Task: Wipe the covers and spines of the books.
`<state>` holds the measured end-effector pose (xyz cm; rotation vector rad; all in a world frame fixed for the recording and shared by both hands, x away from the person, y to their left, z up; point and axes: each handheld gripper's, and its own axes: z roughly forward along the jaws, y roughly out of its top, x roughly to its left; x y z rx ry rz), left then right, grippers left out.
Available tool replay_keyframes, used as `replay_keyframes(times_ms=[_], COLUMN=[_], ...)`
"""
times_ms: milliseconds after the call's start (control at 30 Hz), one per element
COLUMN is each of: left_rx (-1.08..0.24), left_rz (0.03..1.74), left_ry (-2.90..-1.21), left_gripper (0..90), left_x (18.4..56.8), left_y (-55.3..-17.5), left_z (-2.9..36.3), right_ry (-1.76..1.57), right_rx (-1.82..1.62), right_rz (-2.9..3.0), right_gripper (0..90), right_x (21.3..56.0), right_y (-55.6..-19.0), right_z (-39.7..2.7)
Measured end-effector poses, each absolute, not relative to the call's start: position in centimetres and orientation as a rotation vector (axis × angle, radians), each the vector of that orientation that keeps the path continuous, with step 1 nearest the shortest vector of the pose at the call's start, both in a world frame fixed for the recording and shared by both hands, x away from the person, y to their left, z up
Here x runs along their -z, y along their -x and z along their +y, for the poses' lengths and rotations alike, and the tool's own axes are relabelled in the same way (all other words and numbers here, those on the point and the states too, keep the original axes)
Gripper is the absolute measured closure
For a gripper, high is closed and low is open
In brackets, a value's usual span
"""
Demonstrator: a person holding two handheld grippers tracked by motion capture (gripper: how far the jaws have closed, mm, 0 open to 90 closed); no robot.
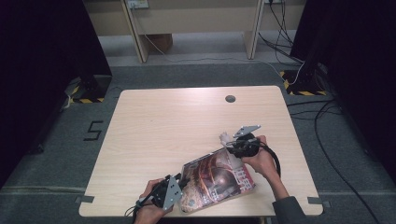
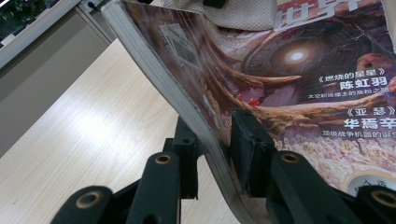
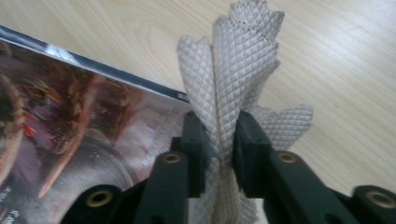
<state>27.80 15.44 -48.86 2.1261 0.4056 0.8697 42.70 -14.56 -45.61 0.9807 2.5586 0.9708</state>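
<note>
A glossy magazine [image 1: 217, 179] with a reddish-brown cover lies near the table's front edge, its left side lifted off the wood. My left gripper [image 1: 183, 185] is shut on that raised edge; in the left gripper view the black jaws [image 2: 215, 135] pinch the magazine [image 2: 299, 70] across its page block. A pale waffle-textured cloth [image 1: 225, 138] sits at the magazine's far right corner. My right gripper [image 1: 229, 145] is shut on it, and in the right gripper view the bunched cloth [image 3: 243, 51] rises between the pads of the gripper [image 3: 218, 135], beside the magazine [image 3: 70, 93]. The cloth [image 2: 247, 16] rests on the cover's far end.
The light wooden table [image 1: 177, 116] has a dark cable hole [image 1: 230, 98] near its back edge. Black cables [image 1: 322, 116] run over the grey floor at the right. A pale desk frame [image 1: 140, 42] stands beyond the table.
</note>
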Motion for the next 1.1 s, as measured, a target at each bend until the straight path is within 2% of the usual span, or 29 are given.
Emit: replay_keyframes(times_ms=[233,533,700,1100], left_rx=[-0.877,-0.886,-0.933,-0.914], left_rz=[0.398,0.388,0.33,0.343], left_ry=[-2.124,-2.125,-2.133,-2.13], left_gripper=[72.1,72.0,71.8,71.9], left_x=[48.9,48.8,48.7,48.7], left_y=[-27.8,-27.7,-27.4,-27.6], left_z=[15.4,15.3,14.9,15.1], right_ry=[-0.99,-0.823,-0.881,-0.924], right_rx=[-0.963,-1.024,-1.017,-0.825], right_rz=[2.507,2.538,2.554,2.547], right_gripper=[79.7,79.8,79.9,80.0], right_x=[45.7,44.2,45.1,46.4], right_y=[-42.7,-41.8,-43.1,-45.6], right_z=[-14.2,-12.1,-12.8,-14.0])
